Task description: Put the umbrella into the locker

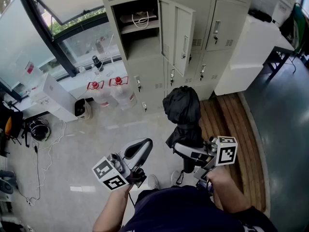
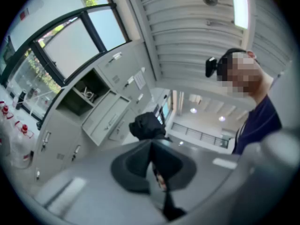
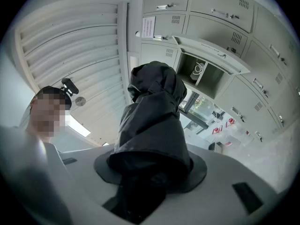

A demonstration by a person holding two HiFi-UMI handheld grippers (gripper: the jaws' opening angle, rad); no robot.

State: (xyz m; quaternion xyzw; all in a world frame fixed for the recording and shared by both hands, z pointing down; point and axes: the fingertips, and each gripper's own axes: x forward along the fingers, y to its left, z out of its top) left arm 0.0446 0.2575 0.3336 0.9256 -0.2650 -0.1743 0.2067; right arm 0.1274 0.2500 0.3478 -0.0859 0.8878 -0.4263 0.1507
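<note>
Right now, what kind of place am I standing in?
Probably a locker area in a workplace or lab: a bank of grey metal lockers, one door open, large windows beside them, and red-capped water jugs on the floor.

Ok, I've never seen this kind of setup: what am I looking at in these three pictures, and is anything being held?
No robot here: a person holds a two-jaw gripper in each hand. The head view comes from a camera on the person's head, looking down; the other two ride on the grippers and look along their jaws. The right gripper is clamped on a folded black umbrella. The left gripper has its jaws together, with nothing clearly held. Ahead stand grey lockers, one compartment open. Two red-capped water jugs stand on the floor.
</note>
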